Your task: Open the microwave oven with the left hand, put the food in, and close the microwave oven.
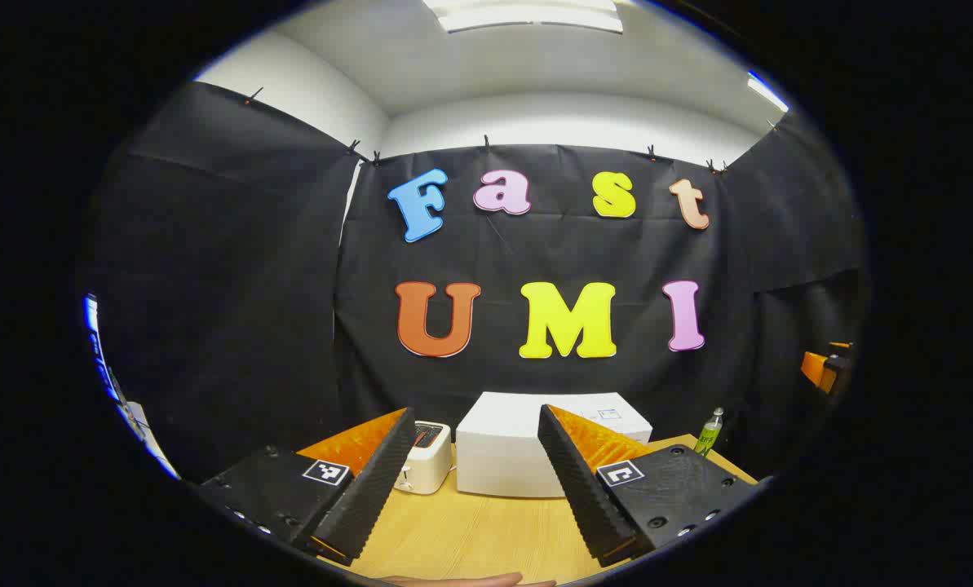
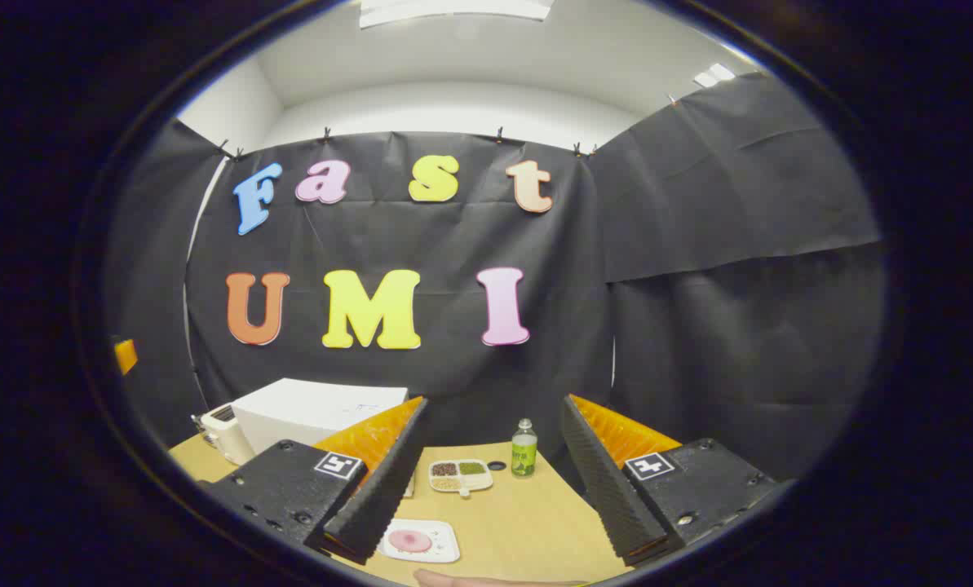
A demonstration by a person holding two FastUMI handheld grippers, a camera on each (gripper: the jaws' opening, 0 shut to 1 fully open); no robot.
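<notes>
Left tongs (image 1: 476,481) level, agape (microwave (image 1: 519,448) ahead) | right tongs (image 2: 494,489) agape

I see both views evenly lit by ceiling light panels (image 1: 527,15), glaring white at the top. Focus is sharp centrally; fisheye bending curves the walls toward the edges. Shadows on the table (image 2: 527,522) are faint.

The microwave oven (image 1: 535,456) is set at the far edge of the surface (image 1: 486,530), against the booth wall. A toaster (image 1: 425,466) is placed just beside it on its left. A bottle (image 1: 708,432) is stood to its right, toward the far right corner. In the right gripper view, a divided dish (image 2: 460,475) is seen just left of the bottle, and a plate of food (image 2: 417,540) is laid nearer the front edge, before the dish.
</notes>
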